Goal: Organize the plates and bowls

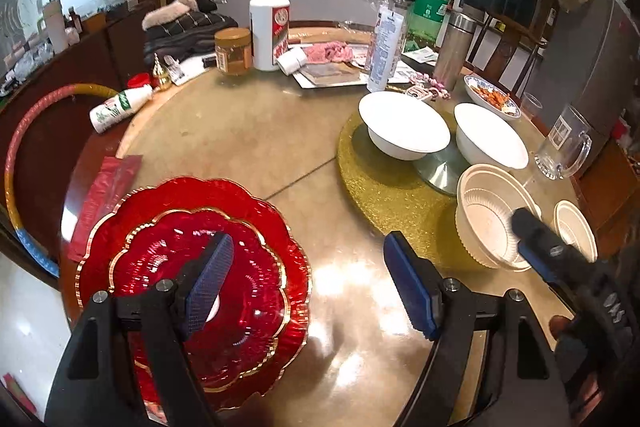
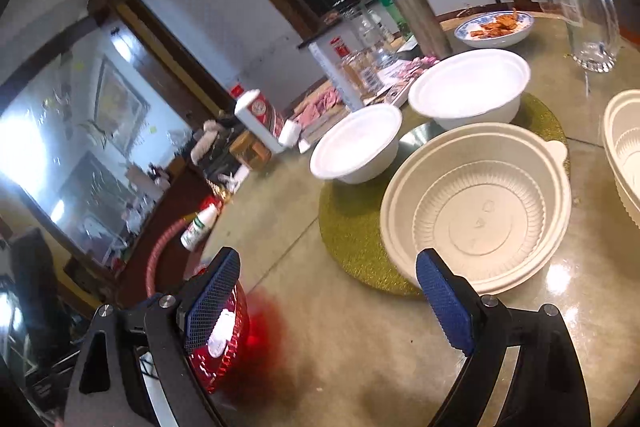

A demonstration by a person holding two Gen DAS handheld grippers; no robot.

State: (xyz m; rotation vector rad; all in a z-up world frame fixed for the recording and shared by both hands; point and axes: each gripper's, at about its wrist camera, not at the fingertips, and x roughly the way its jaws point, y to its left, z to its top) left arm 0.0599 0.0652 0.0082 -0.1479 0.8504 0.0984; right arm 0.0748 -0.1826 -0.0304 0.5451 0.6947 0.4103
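Your left gripper [image 1: 308,283] is wide open above the stacked red plates [image 1: 192,267], and your right gripper [image 2: 332,303] is wide open near the cream ribbed bowl [image 2: 480,211], both holding nothing

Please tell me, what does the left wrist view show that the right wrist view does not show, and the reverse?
Only the left wrist view shows the stacked red plates whole, the peanut butter jar, and the right gripper reaching at the cream ribbed bowl. Only the right wrist view shows that bowl's inside bottom. Both show two white bowls, the gold mat, the glass mug, and the open left gripper.
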